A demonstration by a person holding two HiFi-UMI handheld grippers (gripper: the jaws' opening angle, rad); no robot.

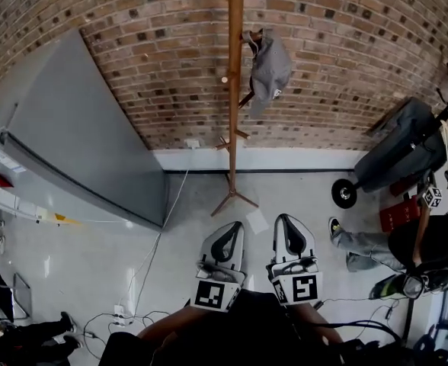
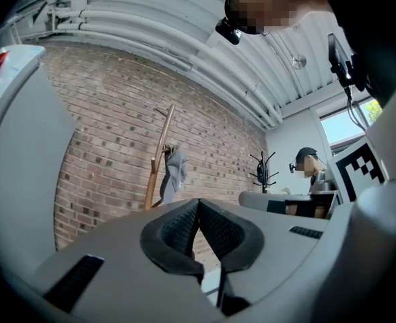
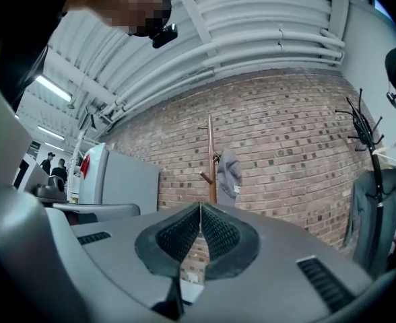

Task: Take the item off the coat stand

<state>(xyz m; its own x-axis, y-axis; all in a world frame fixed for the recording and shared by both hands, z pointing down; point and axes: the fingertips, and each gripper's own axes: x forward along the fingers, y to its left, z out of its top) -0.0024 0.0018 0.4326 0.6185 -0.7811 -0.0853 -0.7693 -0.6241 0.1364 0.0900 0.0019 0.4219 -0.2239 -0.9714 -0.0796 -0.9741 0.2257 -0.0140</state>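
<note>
A tall wooden coat stand rises in front of the brick wall. A grey cap hangs from a peg on its right side, high up. My left gripper and right gripper are held side by side low in the head view, well short of the stand's feet. Both are shut with nothing between the pads. The left gripper view shows its shut jaws below the distant cap and stand. In the right gripper view the closed jaws point straight at the stand and cap.
A large grey cabinet stands left of the stand against the wall. A covered scooter and a seated person are at the right. Cables trail over the floor at lower left. A black coat rack stands at the far right.
</note>
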